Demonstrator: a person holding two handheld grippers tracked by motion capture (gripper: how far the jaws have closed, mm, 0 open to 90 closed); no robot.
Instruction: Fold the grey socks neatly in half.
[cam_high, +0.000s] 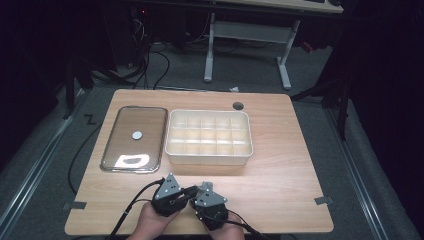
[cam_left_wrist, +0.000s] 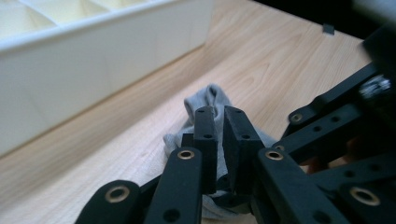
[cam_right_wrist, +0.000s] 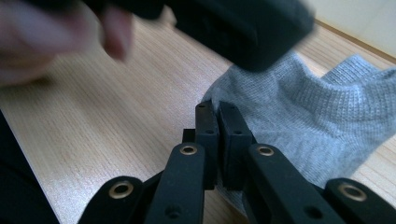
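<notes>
A grey ankle sock (cam_right_wrist: 317, 112) lies crumpled on the wooden table near its front edge. My right gripper (cam_right_wrist: 215, 108) is shut on the sock's edge. My left gripper (cam_left_wrist: 219, 112) is shut on the sock (cam_left_wrist: 208, 95) from the other side. In the high view the left gripper (cam_high: 191, 192) and right gripper (cam_high: 198, 198) meet tip to tip, just in front of the white divided box (cam_high: 209, 155). They hide most of the sock there. The other gripper (cam_left_wrist: 336, 121) crosses the right of the left gripper view.
The white box (cam_left_wrist: 93, 56) has several empty compartments. To its left a clear flat tray (cam_high: 112, 150) holds a small white disc (cam_high: 136, 134). A cable hole (cam_high: 238, 105) sits behind the box. A hand (cam_right_wrist: 46, 32) is blurred at the top left of the right gripper view.
</notes>
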